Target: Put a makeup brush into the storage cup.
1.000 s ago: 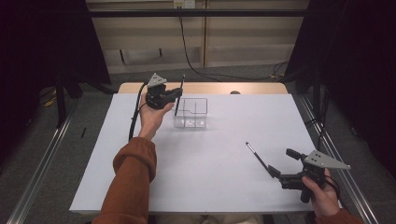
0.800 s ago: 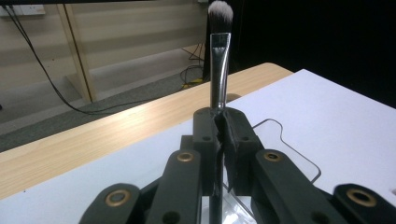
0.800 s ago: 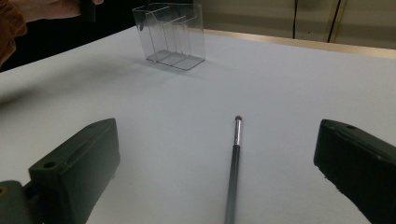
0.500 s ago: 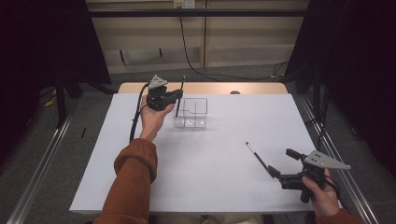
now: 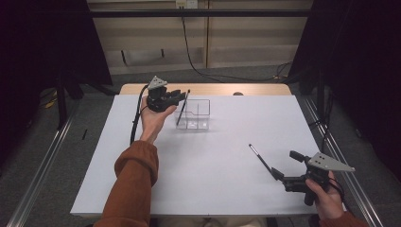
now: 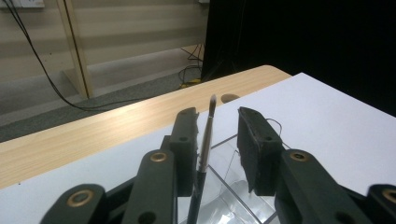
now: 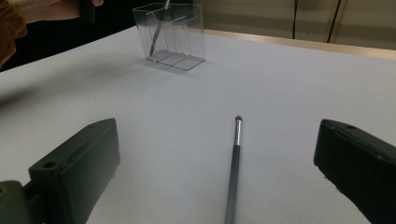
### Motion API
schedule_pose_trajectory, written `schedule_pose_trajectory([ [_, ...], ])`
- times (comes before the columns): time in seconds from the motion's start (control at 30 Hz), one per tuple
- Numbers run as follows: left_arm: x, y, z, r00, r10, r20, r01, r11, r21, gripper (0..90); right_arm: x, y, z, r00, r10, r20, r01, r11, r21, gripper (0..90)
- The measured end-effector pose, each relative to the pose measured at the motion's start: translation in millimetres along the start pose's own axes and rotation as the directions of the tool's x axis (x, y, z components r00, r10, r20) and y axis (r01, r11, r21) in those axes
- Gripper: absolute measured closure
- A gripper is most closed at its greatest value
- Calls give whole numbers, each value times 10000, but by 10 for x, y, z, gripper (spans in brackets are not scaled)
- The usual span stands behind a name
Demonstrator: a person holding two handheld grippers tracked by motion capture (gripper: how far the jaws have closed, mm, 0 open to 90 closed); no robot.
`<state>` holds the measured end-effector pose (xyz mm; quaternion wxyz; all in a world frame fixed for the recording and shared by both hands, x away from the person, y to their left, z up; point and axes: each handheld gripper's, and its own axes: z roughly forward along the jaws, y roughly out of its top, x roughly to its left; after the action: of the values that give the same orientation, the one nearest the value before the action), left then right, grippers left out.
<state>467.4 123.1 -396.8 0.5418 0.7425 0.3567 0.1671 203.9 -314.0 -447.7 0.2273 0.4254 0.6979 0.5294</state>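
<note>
Left tool (image 6: 212, 140) has just been opening off the light, slim, slippery brush (image 6: 203, 154) standing in the clear organizer (image 5: 194, 115) at upper centre, while the right tool (image 7: 219, 172) gapes wide around the second brush (image 7: 233, 163) at lower centre, best pinched mid-handle.

We look along our right gripper (image 7: 219, 177), its two black fingers (image 7: 77, 163) set wide apart near us. Between them a slim makeup brush (image 7: 235, 158) lies flat on the white bench (image 7: 289, 93), bristle tip pointing away, touching neither finger. Far left stands a clear divided organizer (image 7: 175, 39) with another brush (image 7: 158, 32) leaning inside. An orange sleeve (image 7: 10, 25) sits at far left.
</note>
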Motion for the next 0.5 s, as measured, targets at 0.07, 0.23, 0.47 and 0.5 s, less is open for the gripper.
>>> schedule_pose_trajectory([
  [0.07, -5, 0, -2, 10000, -9, -60, 9, 10000, 6, 619, 0, 0, 1, 10000, -3, 1, 3, 10000, 0, 0],
  [0.23, -31, 10, -23, 9998, -182, 16, 182, 9998, -86, 497, -4, 0, -1, 10000, -40, 14, 40, 10000, -18, 0],
  [0.47, -41, 13, -97, 9988, -495, -33, 495, 9986, -177, 260, -2, 1, -2, 10000, -32, 18, 32, 10000, -25, 0],
  [0.5, -39, 11, -110, 9982, -591, -65, 590, 9981, -159, 235, -1, 1, -3, 10000, -30, 18, 30, 10000, -17, 0],
])
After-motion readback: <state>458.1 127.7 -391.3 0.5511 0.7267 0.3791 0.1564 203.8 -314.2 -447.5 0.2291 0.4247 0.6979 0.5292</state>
